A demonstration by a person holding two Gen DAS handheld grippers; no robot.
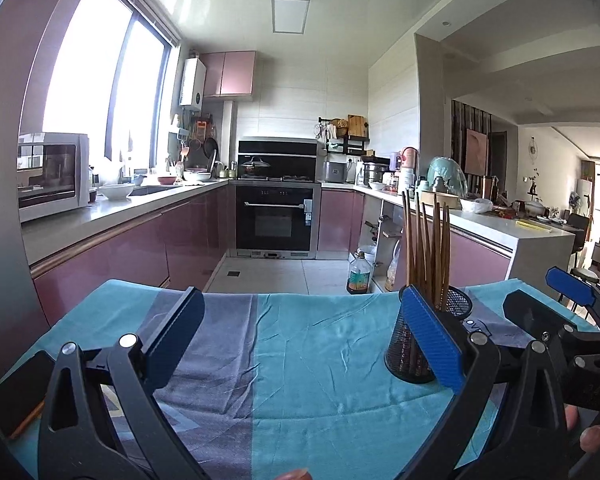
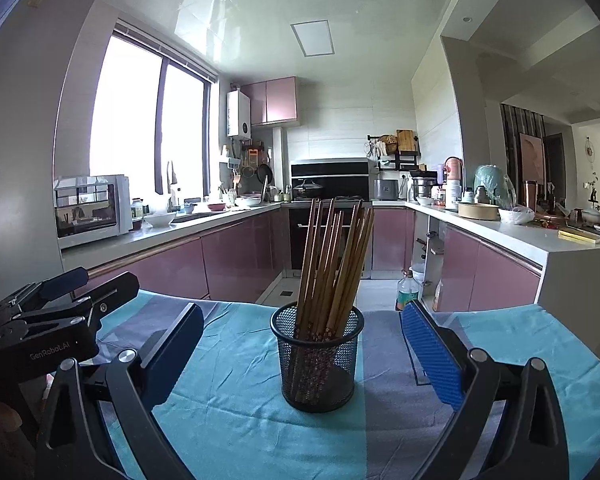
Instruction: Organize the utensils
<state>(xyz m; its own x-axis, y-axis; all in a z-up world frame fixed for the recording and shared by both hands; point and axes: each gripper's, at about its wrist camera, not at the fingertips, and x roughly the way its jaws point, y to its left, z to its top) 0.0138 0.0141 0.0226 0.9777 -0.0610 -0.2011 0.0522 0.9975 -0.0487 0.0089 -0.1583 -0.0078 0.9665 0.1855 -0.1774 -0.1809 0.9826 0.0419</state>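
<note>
While the left tongs [image 1: 300, 344] hang wide open and empty, the chopsticks [image 2: 332, 264] stand in the mesh holder [image 2: 318, 356] on the surface [image 2: 240, 412], between the open, empty right tongs [image 2: 300, 360]. Light, stiff, probably slick; pinch near upper shafts.

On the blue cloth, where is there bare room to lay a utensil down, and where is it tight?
Bare cloth lies between the mesh holder and the left gripper, whose open jaws frame nothing. The strip in front of the holder, between the fingers of the open right gripper, is also free. Tight: the holder itself, packed with chopsticks, and the cloth's left edge, where a dark object lies.
</note>
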